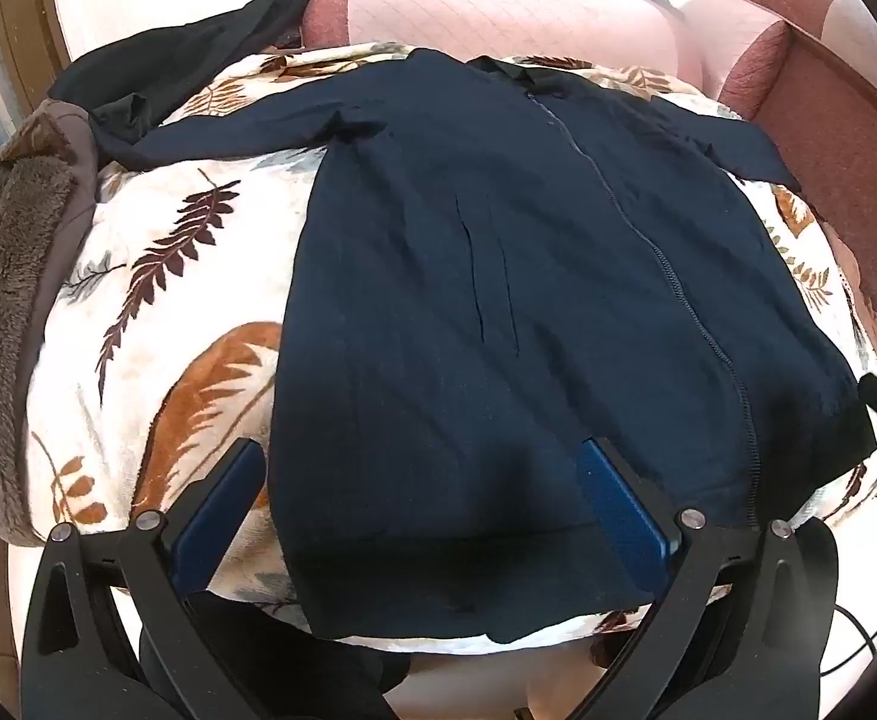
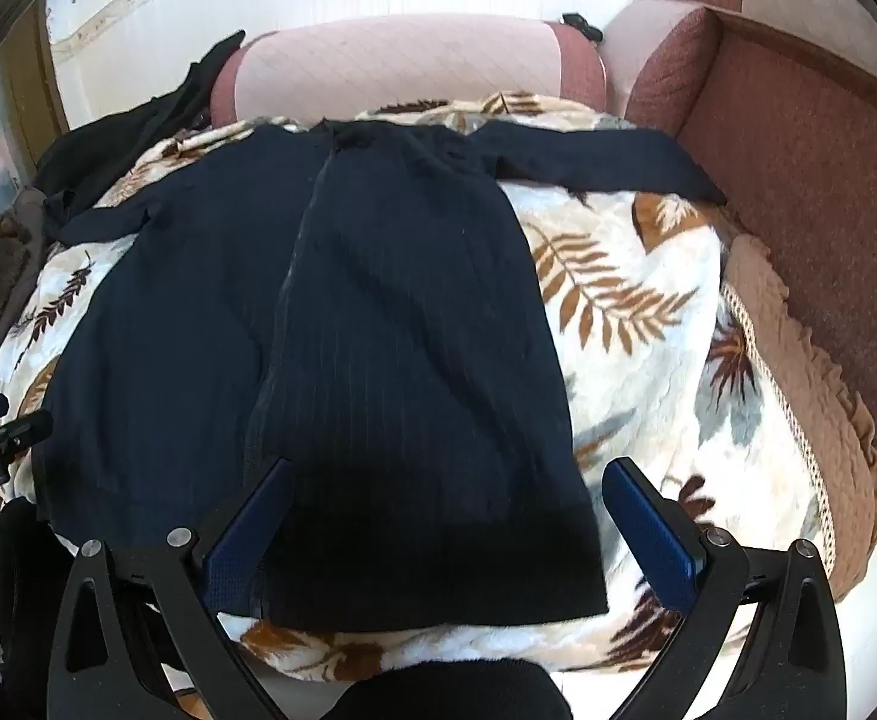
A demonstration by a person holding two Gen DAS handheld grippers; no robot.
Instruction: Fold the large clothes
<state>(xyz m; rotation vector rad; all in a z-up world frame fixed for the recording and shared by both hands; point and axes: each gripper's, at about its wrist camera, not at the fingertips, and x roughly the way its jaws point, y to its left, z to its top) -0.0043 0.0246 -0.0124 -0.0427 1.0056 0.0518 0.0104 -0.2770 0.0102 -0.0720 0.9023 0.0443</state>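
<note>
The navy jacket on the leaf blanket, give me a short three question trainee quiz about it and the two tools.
1. True or false: the navy jacket lies spread out, zipper up, on the leaf-print blanket.
2. Which sits at the blanket's left edge? A) brown fleece B) a laundry basket C) a pillow
3. Fill in: the left tool and right tool both hover over the jacket's bottom hem, jaws ____.

Key: 1 true; 2 A; 3 open

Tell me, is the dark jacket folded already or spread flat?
Spread flat: the dark jacket lies open on the leaf-print blanket, both sleeves stretched sideways and no fold made.
</note>
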